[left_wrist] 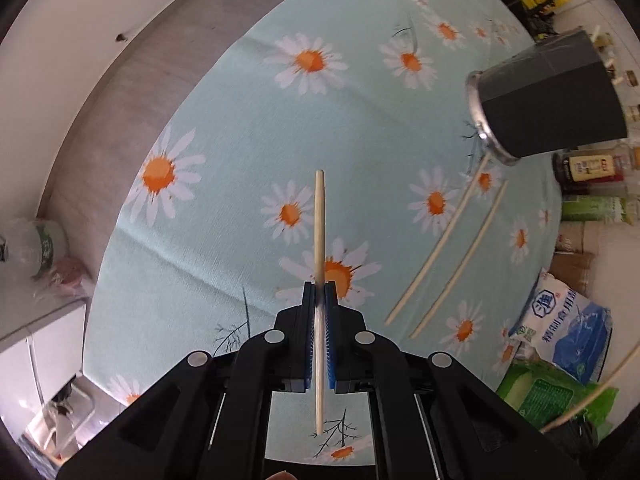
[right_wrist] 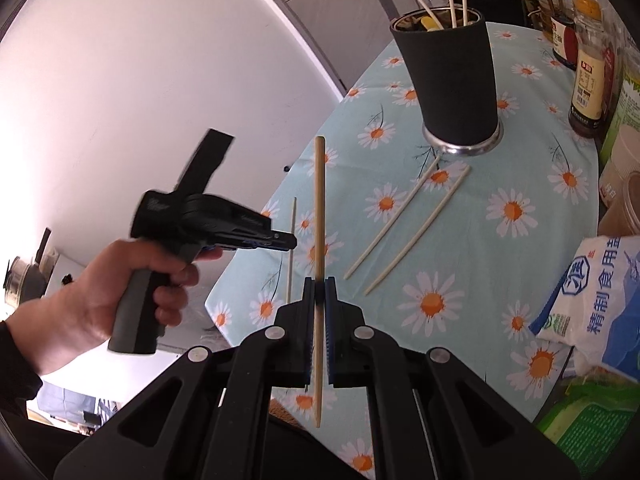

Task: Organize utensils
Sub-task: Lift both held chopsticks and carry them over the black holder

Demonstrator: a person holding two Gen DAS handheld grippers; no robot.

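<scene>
In the left wrist view my left gripper (left_wrist: 319, 286) is shut on a pale chopstick (left_wrist: 319, 220) that stands up between the blue pads above the daisy tablecloth (left_wrist: 224, 128). My right gripper (right_wrist: 319, 284) is shut on a darker wooden chopstick (right_wrist: 319, 200). To its left a hand carries the left gripper (right_wrist: 289, 241) with its thin chopstick (right_wrist: 292, 240). Two more chopsticks (right_wrist: 394, 222) lie side by side on the cloth, just in front of the black utensil holder (right_wrist: 452, 80), which stands upright with several chopsticks in it. The same holder (left_wrist: 548, 96) and loose pair (left_wrist: 440, 240) appear at the right of the left wrist view.
Sauce bottles (right_wrist: 588, 76) line the table's right side. A white and blue salt bag (right_wrist: 600, 300) and a green packet (right_wrist: 592, 424) lie at the near right. The table's left edge (right_wrist: 240, 248) drops off toward a white wall.
</scene>
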